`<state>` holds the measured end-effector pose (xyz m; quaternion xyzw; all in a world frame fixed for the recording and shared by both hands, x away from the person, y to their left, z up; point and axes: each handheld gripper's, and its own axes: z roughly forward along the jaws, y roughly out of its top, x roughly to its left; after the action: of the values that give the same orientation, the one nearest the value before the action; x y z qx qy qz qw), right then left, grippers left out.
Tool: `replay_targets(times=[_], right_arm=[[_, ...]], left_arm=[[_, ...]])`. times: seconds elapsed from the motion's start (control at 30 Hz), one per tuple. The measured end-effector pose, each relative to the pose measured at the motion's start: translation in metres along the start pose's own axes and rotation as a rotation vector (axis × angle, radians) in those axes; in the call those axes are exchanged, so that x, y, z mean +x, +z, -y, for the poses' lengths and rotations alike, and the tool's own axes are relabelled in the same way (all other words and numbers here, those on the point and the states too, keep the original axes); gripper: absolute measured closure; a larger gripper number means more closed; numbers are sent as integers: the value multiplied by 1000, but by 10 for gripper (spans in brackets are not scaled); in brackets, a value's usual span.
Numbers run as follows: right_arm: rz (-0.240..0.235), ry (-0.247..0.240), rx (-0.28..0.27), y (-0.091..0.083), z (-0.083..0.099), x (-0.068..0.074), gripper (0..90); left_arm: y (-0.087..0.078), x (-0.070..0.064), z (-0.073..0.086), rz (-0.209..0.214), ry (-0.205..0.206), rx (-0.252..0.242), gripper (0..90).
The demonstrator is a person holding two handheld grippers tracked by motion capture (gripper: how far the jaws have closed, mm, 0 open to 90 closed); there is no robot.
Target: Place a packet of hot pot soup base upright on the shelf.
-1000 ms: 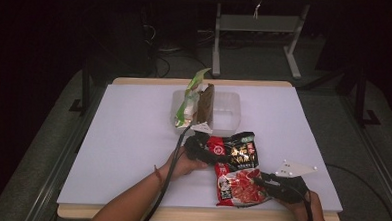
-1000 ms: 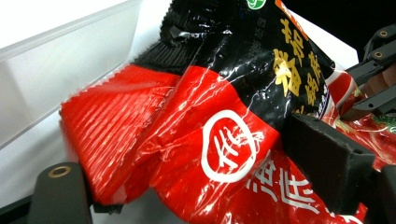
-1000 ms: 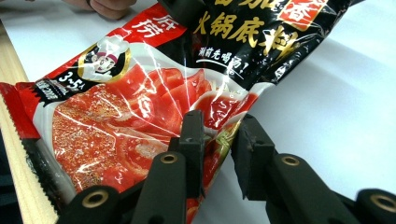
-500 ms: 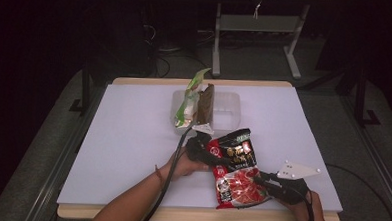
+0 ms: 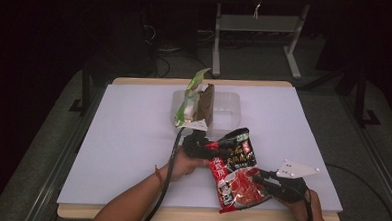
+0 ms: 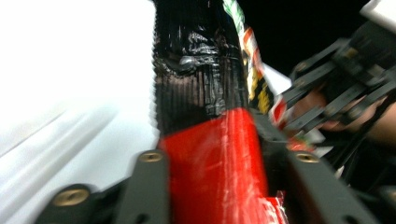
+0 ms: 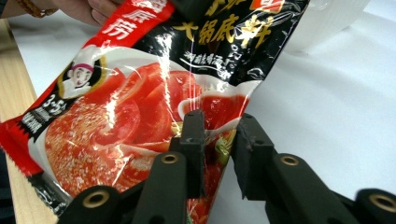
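1. We see the white table (image 5: 107, 151), the largest thing here, with a wooden edge along its near and far sides.
2. On the far middle of the table stands a clear plastic container (image 5: 226, 108), and inside it, at its left end, a green snack bag (image 5: 190, 100) and a brown packet (image 5: 206, 104) stand upright.
3. The red and black sauce pouch (image 5: 233, 174) is lifted above the near right part of the table, between our two grippers, with its black end pointing away from us and its red end close to the front edge.
4. Our left gripper (image 5: 202, 147) holds the pouch at its left side; in the left gripper view the red film (image 6: 215, 158) sits tight between both jaws.
5. Our right gripper (image 5: 261, 179) takes the right edge of the pouch. In the right gripper view the jaws are narrow, with the edge of the pouch (image 7: 140, 107) between them, but a small gap is there.
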<state>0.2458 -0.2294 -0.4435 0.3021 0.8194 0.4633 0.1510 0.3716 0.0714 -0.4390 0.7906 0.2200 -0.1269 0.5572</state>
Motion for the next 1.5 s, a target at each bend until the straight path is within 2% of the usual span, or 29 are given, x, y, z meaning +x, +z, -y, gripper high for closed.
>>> replay_targets(times=[0.03,0.1,0.2,0.33,0.43,0.53,0.63,0.7,0.8,1.0,1.2,1.5], right_arm=[[4,0,-5,-1,0,0,691],[14,-18,-9,-2,-1,0,654],[12,-32,1,-5,1,0,492],[36,-12,15,-11,6,-6,424],[55,13,22,-15,8,-12,411],[88,17,36,-16,10,-16,398],[104,28,42,-17,11,-18,398],[108,29,43,-17,11,-19,398],[112,31,47,-17,12,-20,398],[133,53,41,-18,13,-23,396],[139,54,32,-19,12,-24,399],[144,47,37,-17,11,-25,400]], left_arm=[[-1,-1,-1,-4,10,-2,700],[-2,-3,-1,1,3,-18,716],[-4,-6,-3,-4,-5,-29,735],[-11,-10,-6,-25,2,-59,749],[-17,-12,-9,-40,20,-74,758],[-23,-16,-12,-63,41,-89,764],[-28,-22,-14,-99,65,-106,770],[-31,-28,-15,-155,75,-139,781],[-35,-36,-17,-197,105,-161,785],[-41,-39,-19,-237,121,-196,782],[-46,-41,-20,-264,142,-234,781],[-53,-47,-21,-299,168,-258,780]])
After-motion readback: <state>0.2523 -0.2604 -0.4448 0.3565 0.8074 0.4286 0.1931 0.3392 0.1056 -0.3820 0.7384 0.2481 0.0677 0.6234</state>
